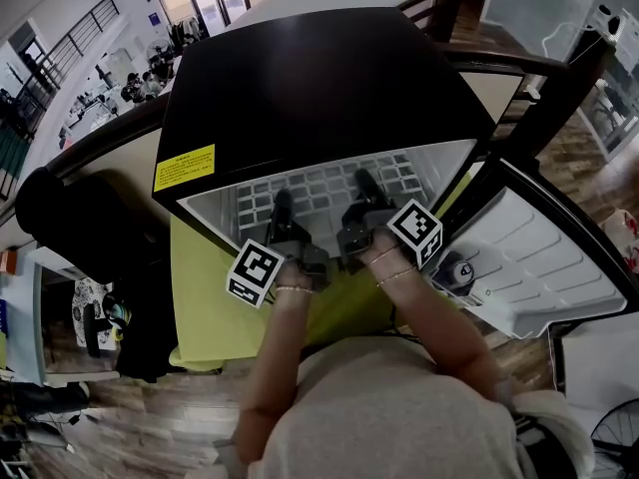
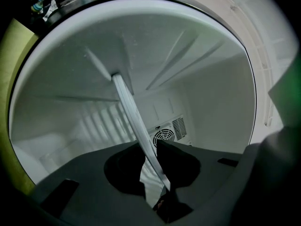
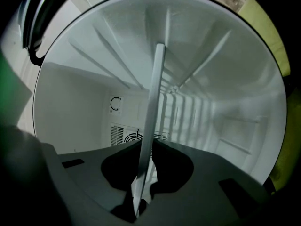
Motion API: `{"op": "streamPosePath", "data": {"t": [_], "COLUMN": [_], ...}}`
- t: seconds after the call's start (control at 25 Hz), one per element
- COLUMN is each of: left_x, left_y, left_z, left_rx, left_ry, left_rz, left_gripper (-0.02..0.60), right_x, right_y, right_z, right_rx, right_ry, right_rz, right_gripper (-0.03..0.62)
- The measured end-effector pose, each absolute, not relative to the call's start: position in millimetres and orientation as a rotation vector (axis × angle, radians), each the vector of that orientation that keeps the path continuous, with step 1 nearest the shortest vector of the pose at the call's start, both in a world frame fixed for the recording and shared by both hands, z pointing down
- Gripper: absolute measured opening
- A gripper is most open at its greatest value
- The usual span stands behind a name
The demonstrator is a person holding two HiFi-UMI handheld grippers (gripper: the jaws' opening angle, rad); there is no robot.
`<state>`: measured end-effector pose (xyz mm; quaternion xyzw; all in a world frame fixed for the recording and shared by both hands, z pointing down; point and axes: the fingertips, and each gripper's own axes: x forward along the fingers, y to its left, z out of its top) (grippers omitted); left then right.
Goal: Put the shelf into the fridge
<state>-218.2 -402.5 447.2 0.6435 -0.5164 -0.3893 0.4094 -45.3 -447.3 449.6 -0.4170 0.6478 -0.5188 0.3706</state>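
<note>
A small black fridge [image 1: 319,78] stands open on a yellow-green table [image 1: 210,297]. A white slatted shelf [image 1: 324,183] lies level inside its white cavity. My left gripper [image 1: 283,200] and right gripper [image 1: 363,180] reach in side by side at the shelf's front edge. In the left gripper view the shelf's thin edge [image 2: 126,100] runs slantwise between the jaws of the left gripper [image 2: 148,145], which close on it. In the right gripper view the shelf edge [image 3: 155,88] stands nearly upright between the jaws of the right gripper [image 3: 146,144], pinched likewise.
The fridge door [image 1: 544,257] hangs open to the right, with a dark round item [image 1: 457,270] in its rack. A fan grille [image 2: 164,134] sits low on the back wall. A black chair or bag [image 1: 90,228] stands left of the table, and a dark wooden railing [image 1: 559,78] lies behind.
</note>
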Motion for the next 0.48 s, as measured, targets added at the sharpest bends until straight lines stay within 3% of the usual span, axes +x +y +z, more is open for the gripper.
{"op": "streamPosePath", "data": {"t": [0.2,0.48], "left_x": [-218.2,-218.0], "left_y": [-402.0,-395.1], "left_z": [447.5,456.3], "left_rx": [1.625,1.586], "left_ry": [-1.321,-1.317], "left_rz": [-0.973,-0.97], "left_gripper": [0.089,0.187], "right_x": [-43.3,-41.8], "right_y": [-445.4,-435.0], "right_z": [448.2,452.9], "right_rx": [-1.076,-1.071], "right_ry": [1.668,1.664], "right_rz": [-1.319,-1.329], "right_gripper": [0.052,0.098]}}
